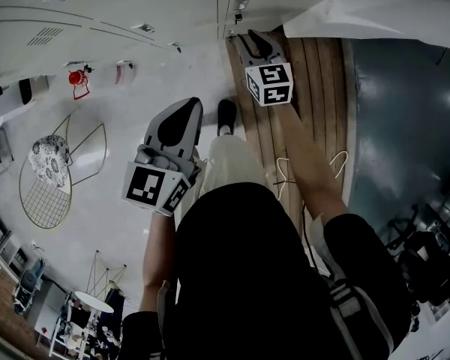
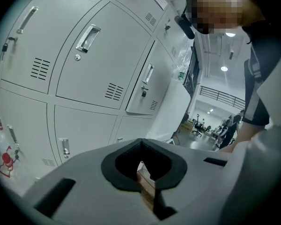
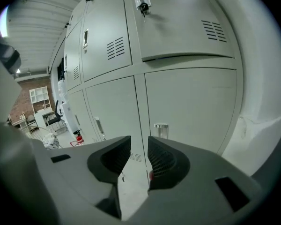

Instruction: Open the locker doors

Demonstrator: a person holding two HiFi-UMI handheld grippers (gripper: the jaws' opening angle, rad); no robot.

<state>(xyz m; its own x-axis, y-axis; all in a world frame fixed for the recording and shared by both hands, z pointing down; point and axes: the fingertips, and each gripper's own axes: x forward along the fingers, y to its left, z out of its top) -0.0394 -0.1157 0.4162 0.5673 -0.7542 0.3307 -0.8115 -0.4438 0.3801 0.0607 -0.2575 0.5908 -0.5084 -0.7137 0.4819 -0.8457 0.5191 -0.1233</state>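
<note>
Locker doors (image 3: 187, 102) are shown in the right gripper view, a small handle (image 3: 160, 130) at centre, above the right gripper (image 3: 139, 159), held apart and empty; the left gripper (image 2: 141, 144) is closed on nothing. The slim, shiny handle could be slipped off if pinched shallowly; the doors are smooth, flat grey metal.

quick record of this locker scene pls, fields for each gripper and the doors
setting: a wall of grey lockers
left gripper: jaws shut, nothing in them
right gripper: jaws apart, nothing between them, facing a lower locker door
ajar door: swung out from the row, seen in the left gripper view
lower locker door state: looks closed, handle not touched
</note>
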